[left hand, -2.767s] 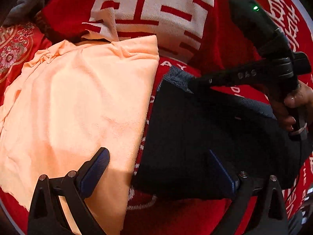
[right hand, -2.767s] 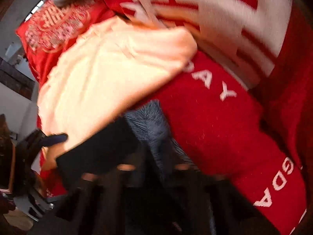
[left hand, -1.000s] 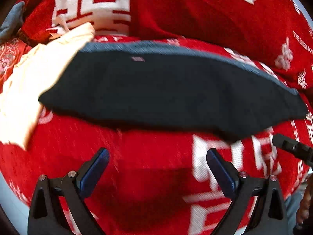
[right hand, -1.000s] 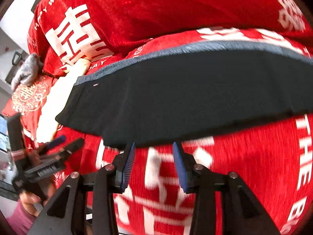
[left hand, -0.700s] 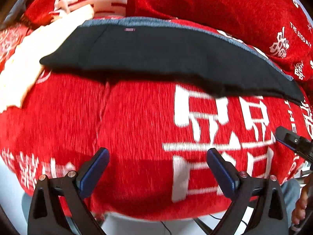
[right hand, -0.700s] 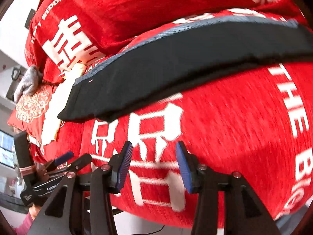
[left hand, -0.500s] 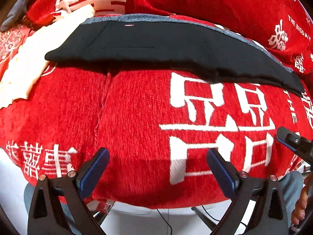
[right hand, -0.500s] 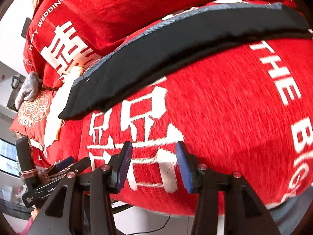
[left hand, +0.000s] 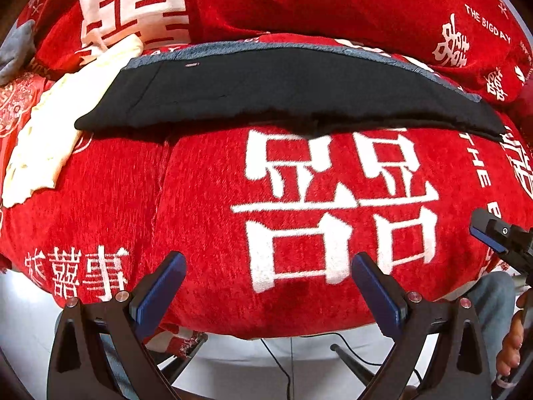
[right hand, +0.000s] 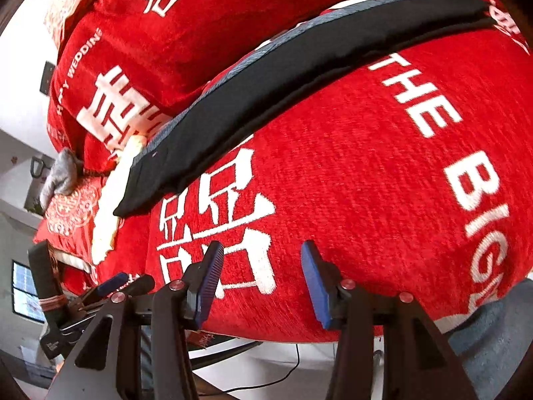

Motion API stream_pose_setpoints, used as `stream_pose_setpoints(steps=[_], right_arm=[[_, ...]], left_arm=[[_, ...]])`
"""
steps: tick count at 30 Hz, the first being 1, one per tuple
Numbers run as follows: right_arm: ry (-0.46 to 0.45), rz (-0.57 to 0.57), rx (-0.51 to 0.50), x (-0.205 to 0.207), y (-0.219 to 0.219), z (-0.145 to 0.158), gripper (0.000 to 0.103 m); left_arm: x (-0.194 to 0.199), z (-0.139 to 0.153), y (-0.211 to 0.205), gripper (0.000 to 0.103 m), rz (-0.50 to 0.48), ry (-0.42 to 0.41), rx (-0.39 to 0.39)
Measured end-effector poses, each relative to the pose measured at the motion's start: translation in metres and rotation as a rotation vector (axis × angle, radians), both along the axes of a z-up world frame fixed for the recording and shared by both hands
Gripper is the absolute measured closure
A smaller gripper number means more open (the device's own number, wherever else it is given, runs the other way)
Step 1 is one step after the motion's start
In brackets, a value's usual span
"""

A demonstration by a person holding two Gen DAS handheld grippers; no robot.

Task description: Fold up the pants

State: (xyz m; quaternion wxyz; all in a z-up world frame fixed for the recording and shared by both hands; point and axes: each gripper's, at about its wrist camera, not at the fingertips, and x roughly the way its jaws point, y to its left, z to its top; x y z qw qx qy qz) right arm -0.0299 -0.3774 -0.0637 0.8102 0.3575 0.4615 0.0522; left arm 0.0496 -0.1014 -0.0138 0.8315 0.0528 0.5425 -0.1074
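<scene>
Lying flat across the back of the red seat cover (left hand: 206,200), the black pants (left hand: 266,90) run their long axis from side to side, parallel to the cover's front edge, with the wider end at the left of the left wrist view touching the cream towel (left hand: 50,126) and the narrow end tapering off to the right. A grey-blue fleece lining shows along their far edge. Large white characters woven into the cover sit between the pants and both tools. The left gripper (left hand: 266,286) hangs with its jaws spread wide and nothing between them, over the cover's front edge. The right gripper (right hand: 260,283) is about half open, also empty, its blue pads clear of the cloth. Compared with a second ago, both grippers have drawn back from the pants toward the front of the seat, so more of the cover and the pale floor below now show.
</scene>
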Motion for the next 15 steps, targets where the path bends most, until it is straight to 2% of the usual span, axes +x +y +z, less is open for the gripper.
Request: stream_pose_setpoints(steps=[8,15], right_arm=[[-0.028,-0.062,0.034,-0.006,-0.037,0.013,0.051],[-0.050,-0.165,0.048,-0.009,-0.093,0.030,0.051]], left_arm=[[0.019,0.023,-0.024,0.003,-0.027,-0.027,0.000],[0.053,0.053,-0.069,0.003,-0.075,-0.083,0.005]])
